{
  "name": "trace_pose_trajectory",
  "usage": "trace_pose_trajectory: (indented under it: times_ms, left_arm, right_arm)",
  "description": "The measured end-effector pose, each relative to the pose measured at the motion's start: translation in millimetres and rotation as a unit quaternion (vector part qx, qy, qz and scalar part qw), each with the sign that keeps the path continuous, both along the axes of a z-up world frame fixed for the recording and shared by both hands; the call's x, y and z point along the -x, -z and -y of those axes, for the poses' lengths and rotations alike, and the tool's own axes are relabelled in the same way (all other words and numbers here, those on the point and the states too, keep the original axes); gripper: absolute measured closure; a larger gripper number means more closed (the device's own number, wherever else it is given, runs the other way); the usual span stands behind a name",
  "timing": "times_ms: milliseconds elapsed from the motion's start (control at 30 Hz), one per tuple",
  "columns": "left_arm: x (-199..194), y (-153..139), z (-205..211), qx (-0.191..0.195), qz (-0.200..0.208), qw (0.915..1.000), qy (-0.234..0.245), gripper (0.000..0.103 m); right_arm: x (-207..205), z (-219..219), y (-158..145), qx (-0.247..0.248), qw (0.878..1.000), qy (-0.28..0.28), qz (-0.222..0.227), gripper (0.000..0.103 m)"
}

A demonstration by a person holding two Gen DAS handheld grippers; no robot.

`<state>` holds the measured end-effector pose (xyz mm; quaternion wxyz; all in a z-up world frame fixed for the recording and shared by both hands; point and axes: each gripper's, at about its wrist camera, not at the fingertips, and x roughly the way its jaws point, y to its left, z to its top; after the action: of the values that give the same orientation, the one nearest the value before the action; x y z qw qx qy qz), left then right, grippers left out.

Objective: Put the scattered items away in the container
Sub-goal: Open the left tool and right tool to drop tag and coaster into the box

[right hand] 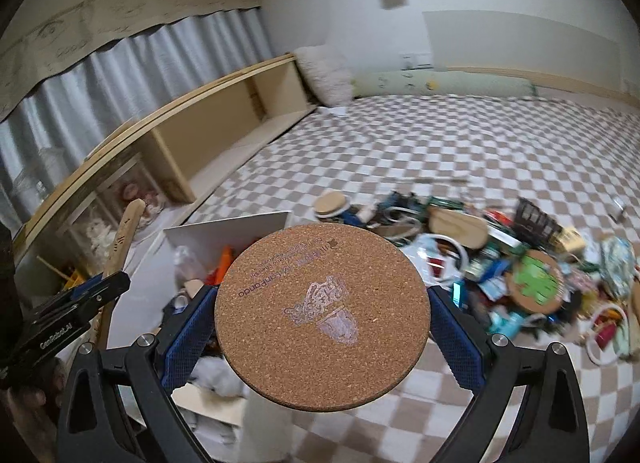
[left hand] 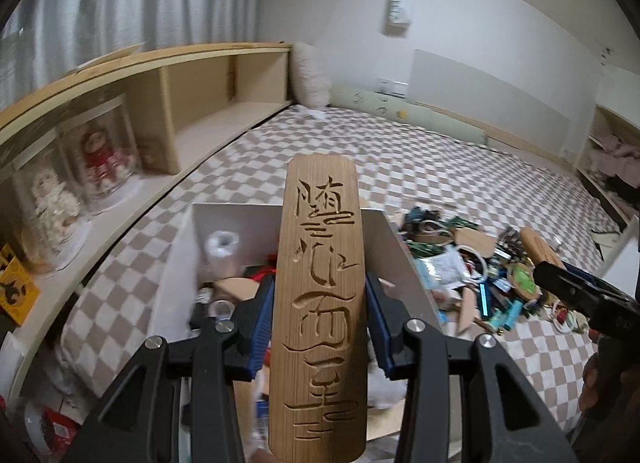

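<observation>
Holding a carved wooden plaque in the left tool and a round cork coaster in the right tool, both squeezed tight, the person next needs to let them go over the white box.

tan carved wooden plank, speckled brown round cork coaster with pale purple print, beige-and-white checkered bedcover, grey pleated curtain, white box container, blue gripper pads.
</observation>
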<state>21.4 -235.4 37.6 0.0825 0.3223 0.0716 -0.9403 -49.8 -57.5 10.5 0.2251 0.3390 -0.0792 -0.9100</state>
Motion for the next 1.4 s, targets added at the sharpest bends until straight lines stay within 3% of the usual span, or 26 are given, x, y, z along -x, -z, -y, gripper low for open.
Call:
trace_pose_trajectory:
  times_ms: [433, 667, 700, 767, 1133, 1233, 1400]
  left_arm:
    - [19, 37, 18, -0.024, 0.051, 0.9978, -0.035, 0.061]
    - [36, 64, 23, -0.061, 0.095, 0.9921, -0.055, 0.061]
    - [37, 68, 23, -0.061, 0.099, 0.9917, -0.054, 0.06]
    - [36, 72, 23, -0.056, 0.101, 0.9915, -0.059, 0.034]
    - [28, 62, 32, -0.032, 0.092, 0.9925, -0.074, 0.033]
    - [23, 61, 35, -0.012, 0.092, 0.9922, -0.083, 0.023]
    - [17, 60, 39, -0.002, 0.091, 0.9922, -0.085, 0.023]
  right_arm:
    - [10, 55, 5, -0.003, 0.999, -0.047, 0.008, 0.003]
    - [12, 64, 13, -0.014, 0.998, -0.053, 0.017, 0.003]
    - [13, 65, 14, -0.015, 0.998, -0.053, 0.018, 0.003]
    - [13, 67, 16, -0.018, 0.998, -0.054, 0.02, 0.003]
    - [30, 97, 22, -0.024, 0.996, -0.079, 0.036, 0.003]
    - [35, 113, 22, -0.034, 0.995, -0.09, 0.037, 0.003]
    - [43, 133, 24, -0.039, 0.993, -0.102, 0.042, 0.003]
